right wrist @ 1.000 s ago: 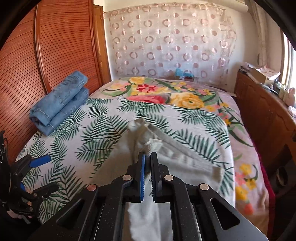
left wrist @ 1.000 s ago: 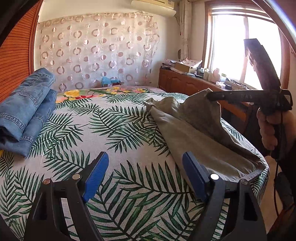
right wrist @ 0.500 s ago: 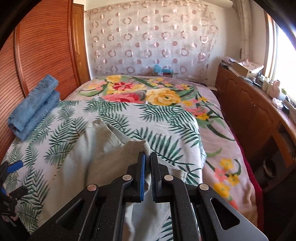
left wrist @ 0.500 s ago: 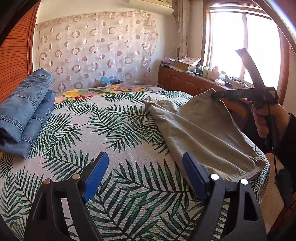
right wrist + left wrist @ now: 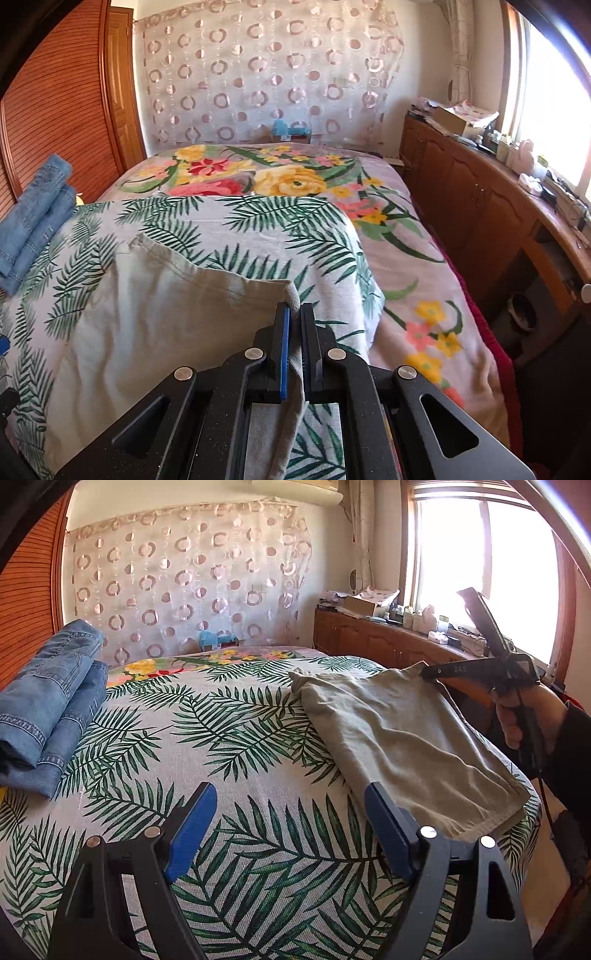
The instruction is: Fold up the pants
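Right wrist view showed the right gripper (image 5: 293,314) jaws clamped on a corner of the grey pants (image 5: 159,306), already folded on the bed (image 5: 258,849); left gripper (image 5: 290,812) jaws gaped empty, more folds likely remained.

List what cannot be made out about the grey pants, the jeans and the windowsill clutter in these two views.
- Grey pants: near end hidden behind the right gripper in the right wrist view; how many layers are folded is unclear.
- Jeans: cut off by the left edge in the left wrist view.
- Windowsill clutter: too small and washed out by glare.
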A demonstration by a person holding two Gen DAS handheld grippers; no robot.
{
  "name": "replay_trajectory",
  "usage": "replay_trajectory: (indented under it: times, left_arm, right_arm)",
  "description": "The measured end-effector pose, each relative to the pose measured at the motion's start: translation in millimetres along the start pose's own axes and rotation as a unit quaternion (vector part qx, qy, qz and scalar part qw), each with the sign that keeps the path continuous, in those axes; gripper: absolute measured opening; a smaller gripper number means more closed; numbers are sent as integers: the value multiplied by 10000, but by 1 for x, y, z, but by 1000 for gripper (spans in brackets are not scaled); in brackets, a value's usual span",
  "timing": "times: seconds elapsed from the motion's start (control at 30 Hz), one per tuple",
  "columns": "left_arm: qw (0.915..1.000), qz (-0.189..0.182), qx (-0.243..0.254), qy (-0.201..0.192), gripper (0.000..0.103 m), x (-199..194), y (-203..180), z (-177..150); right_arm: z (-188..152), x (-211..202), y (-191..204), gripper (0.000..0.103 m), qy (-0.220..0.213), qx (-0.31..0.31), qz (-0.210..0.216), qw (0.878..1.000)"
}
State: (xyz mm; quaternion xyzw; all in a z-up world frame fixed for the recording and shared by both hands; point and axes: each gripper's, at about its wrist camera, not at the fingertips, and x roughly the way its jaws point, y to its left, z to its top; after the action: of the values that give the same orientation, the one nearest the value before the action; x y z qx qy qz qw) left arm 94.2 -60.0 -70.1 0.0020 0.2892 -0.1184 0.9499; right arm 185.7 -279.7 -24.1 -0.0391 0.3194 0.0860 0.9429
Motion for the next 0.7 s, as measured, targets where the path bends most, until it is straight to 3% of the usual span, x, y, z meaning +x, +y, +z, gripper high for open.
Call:
replay_trajectory:
  times: [0.13,0.23,0.7]
  left_arm:
    - [10000,2,50,36,83,1,-2,1]
    - [9999,-20,93,63,83,1,-3,1]
    - [9988,-79,400,288,83,5,-14,5]
  right_arm:
    - [-4,6,-1,5,215,21,71,9997]
    - [-9,7,-3,15,411,85,153,9990]
    - [-101,-86,-1,50,262,147,639,9975]
